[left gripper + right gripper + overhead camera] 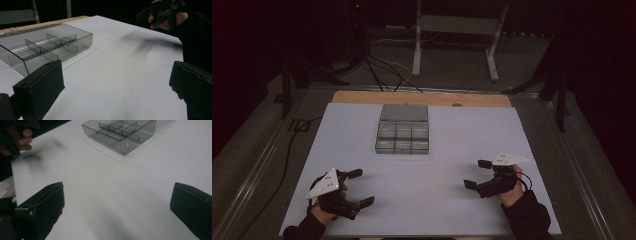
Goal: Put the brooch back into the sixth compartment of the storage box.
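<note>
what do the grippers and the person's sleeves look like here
The left gripper and right gripper are both black, each with two blocky, squared jaws. Each carries a pale grey three-cornered plate on top, with small dark dots on the left one. A thin black cable loops beside the right gripper. The person wears dark, near-black long sleeves.

dim room | table (pixel 422 175) lit overhead | soft shadows | mild blur

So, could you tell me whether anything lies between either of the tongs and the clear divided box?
Nothing visible does. The left tongs and the right tongs are both open near the front edge, and bare white table runs from each to the divided box at the far middle.
</note>
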The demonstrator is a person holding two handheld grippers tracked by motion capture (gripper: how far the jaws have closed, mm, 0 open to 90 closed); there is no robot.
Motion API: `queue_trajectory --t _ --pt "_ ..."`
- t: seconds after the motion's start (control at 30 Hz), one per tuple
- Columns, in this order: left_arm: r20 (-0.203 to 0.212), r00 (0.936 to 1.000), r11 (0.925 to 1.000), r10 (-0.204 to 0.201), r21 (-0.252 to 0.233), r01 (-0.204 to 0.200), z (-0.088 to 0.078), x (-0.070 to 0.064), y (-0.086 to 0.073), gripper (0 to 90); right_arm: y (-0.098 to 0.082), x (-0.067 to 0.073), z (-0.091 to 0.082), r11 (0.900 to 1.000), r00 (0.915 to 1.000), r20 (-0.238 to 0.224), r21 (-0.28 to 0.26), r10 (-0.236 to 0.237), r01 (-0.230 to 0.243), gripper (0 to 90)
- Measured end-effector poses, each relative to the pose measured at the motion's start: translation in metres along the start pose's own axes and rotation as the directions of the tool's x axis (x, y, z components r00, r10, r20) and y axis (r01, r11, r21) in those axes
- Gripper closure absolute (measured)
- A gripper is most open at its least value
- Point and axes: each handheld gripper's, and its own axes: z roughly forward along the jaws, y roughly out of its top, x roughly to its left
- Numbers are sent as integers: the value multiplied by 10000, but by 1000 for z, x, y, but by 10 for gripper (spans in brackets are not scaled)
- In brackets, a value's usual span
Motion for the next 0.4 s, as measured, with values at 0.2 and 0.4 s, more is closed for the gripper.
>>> queue_trajectory --t 0.2,0.4 --pt "-12 10000 10000 9 2 -9 0 0 0 12 -18 -4 -14 9998 9995 255 6 179 -179 0" --pt "3 10000 10000 12 4 -12 1 0 0 12 -22 -5 -16 9997 9994 255 32 253 -254 0"
